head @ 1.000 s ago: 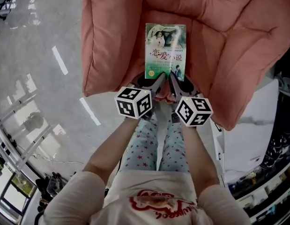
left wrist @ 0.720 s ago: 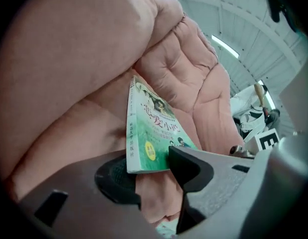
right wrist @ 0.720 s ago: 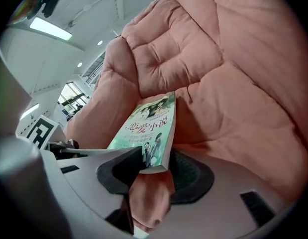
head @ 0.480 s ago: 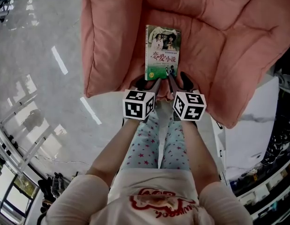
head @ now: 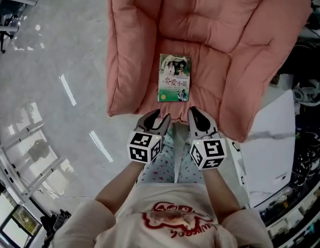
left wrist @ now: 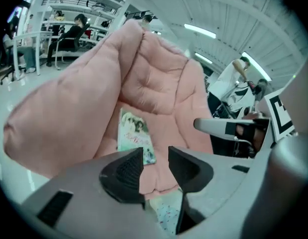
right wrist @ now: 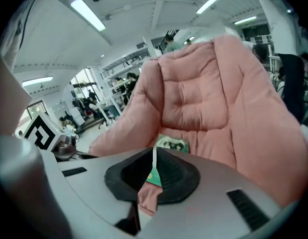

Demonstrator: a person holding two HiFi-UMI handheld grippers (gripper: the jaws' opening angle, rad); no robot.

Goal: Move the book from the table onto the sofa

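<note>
Glossy grey floor, white ceiling — strip lights, desks behind

Beyond the jaws, a green-and-white book is seen on a salmon-pink sofa; behind them, pale trousers are dotted with red stars.

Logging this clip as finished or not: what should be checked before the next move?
1. Book lies on the sofa seat: ok.
2. Book flat, cover up, wholly on the cushion: ok.
3. Left gripper off the book, jaws apart, nothing between them: ok.
4. Right gripper off the book; jaws have just been closing and now stand together, nothing between them: ok.
5. Room behind the person for stepping back: cannot tell, out of view.
</note>
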